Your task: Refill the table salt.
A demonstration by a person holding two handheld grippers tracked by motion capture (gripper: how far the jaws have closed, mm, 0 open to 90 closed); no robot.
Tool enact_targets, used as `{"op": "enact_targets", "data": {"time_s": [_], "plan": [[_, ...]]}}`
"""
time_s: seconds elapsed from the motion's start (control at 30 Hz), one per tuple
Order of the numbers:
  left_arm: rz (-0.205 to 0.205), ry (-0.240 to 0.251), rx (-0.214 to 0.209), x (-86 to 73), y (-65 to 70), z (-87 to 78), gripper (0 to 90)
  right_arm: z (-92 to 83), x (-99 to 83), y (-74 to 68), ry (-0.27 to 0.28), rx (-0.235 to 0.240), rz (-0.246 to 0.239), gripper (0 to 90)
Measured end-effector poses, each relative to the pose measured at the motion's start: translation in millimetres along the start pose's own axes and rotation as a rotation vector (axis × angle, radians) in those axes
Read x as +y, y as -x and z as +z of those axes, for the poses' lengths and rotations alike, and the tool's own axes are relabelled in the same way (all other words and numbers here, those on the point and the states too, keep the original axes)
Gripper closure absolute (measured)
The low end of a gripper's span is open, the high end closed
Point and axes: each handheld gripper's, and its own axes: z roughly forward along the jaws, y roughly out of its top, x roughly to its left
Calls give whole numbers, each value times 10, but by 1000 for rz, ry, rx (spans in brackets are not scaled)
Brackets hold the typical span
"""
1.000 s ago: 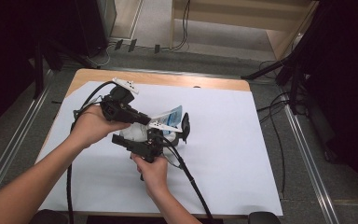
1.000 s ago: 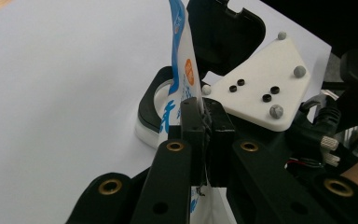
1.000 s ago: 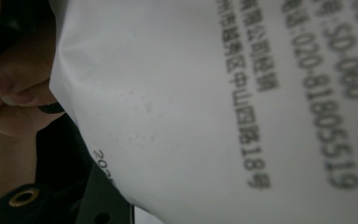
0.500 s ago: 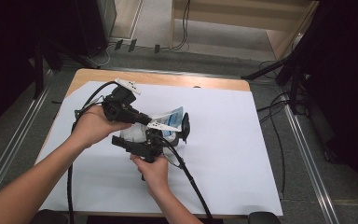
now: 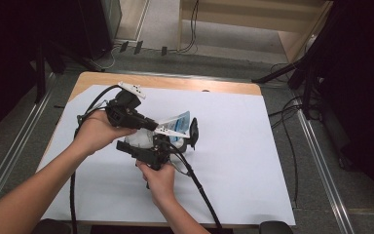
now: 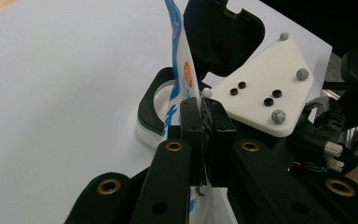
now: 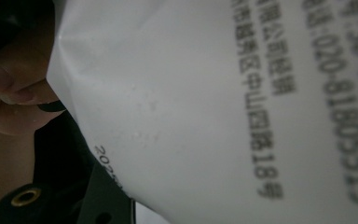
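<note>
Two hand-held black grippers are engaged on one item at the centre of the high view: a white plastic pouch with blue and orange print (image 5: 177, 122), held above the white paper-covered table (image 5: 253, 161).

The left gripper (image 6: 204, 122) is clenched on the pouch's thin edge; in the left gripper view its jaws meet on the film just below centre.

The right gripper (image 5: 187, 139) is seen beneath the pouch. In the right gripper view the pouch's white back panel with black printed text (image 7: 223, 107) lies close against the lens; the jaws have just been closing slightly, but contact of the pads cannot be confirmed.

A white round object with a black surround (image 6: 156, 112) rests on the table below the pouch.

Assessment: the pouch is lifted and secured on one side; no tear or opening is visible, so any opening or emptying is judged outstanding.
</note>
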Motion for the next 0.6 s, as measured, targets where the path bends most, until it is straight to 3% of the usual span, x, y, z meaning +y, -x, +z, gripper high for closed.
{"op": "enact_targets", "data": {"time_s": [0.6], "plan": [[3, -1, -6, 14, 0, 3, 886, -8, 11, 12, 6, 3, 8, 564]]}}
